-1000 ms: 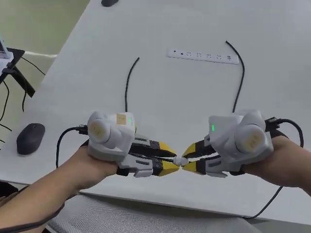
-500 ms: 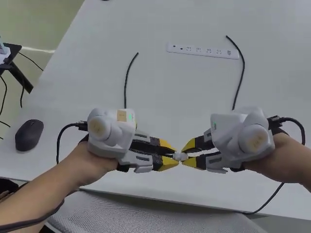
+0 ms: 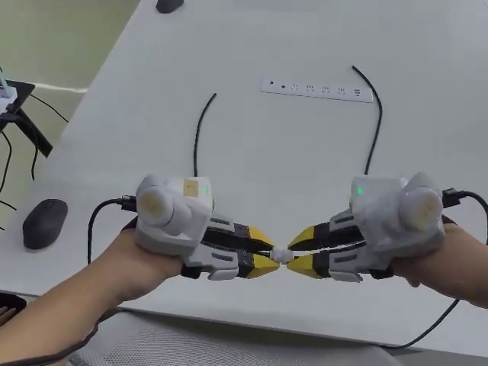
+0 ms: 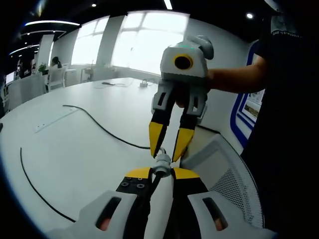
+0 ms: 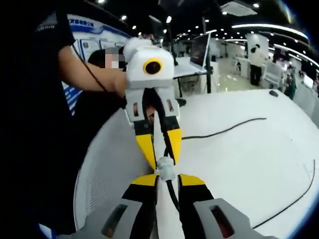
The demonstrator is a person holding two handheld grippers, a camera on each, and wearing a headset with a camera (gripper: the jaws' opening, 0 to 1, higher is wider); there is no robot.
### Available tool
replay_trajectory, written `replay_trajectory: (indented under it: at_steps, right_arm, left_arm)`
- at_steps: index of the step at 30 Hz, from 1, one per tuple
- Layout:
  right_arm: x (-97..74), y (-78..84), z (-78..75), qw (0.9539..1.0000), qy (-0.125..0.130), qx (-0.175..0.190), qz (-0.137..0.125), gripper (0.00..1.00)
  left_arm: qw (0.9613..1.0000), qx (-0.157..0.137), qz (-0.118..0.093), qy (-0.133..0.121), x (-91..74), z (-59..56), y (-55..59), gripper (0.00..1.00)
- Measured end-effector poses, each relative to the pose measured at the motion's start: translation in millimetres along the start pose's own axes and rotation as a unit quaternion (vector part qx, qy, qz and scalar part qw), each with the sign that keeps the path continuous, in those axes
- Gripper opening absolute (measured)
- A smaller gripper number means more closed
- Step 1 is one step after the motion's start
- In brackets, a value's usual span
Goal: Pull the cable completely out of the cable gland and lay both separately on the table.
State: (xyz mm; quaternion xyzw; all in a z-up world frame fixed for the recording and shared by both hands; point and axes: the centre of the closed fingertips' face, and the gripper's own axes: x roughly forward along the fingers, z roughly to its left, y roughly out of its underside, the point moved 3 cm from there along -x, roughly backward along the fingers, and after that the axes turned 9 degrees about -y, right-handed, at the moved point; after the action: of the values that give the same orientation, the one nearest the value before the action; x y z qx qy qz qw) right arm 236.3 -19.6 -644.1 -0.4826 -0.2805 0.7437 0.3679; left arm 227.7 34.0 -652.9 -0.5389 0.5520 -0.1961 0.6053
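left gripper [image 3: 271,255]: clenched on the black cable [image 5: 164,139], just behind the gland
right gripper [image 3: 296,256]: tips grasping the white cable gland [image 3: 281,255]
cable gland: between both grippers' tips, above the table [image 3: 252,160] edge

power strip [image 3: 316,89]: far on table [image 3: 252,46] | mouse [image 3: 44,223]: near-left | cable gland [image 3: 280,255]: near front

You hold both grippers low over the white table's [image 3: 305,175] near edge. Your left gripper [image 3: 268,257], jaws pressed together, touches the small white cable gland [image 3: 280,255], which your right gripper [image 3: 296,255] pinches. Beyond lie a power strip [image 3: 316,89], a black cable [image 3: 198,137], a second black cable [image 3: 375,130] and a dark mouse [image 3: 44,223].
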Motion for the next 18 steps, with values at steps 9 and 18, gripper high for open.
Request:
replay_trajectory:
  at_steps: [9,18]
  right_arm:
    - [-7.7,-2.3,-5.9,0.9839,-0.088,0.137,-0.073,0.12]
    - [0.4,-3.3,-5.4,0.9684,-0.141,0.187,-0.086,0.12]
  left_arm:
    - [0.9999,0.015,-0.001,-0.003,-4.4,0.0,-2.3,0.15]
    - [0.9992,0.039,-0.007,-0.002,-6.2,-0.2,-7.1,0.15]
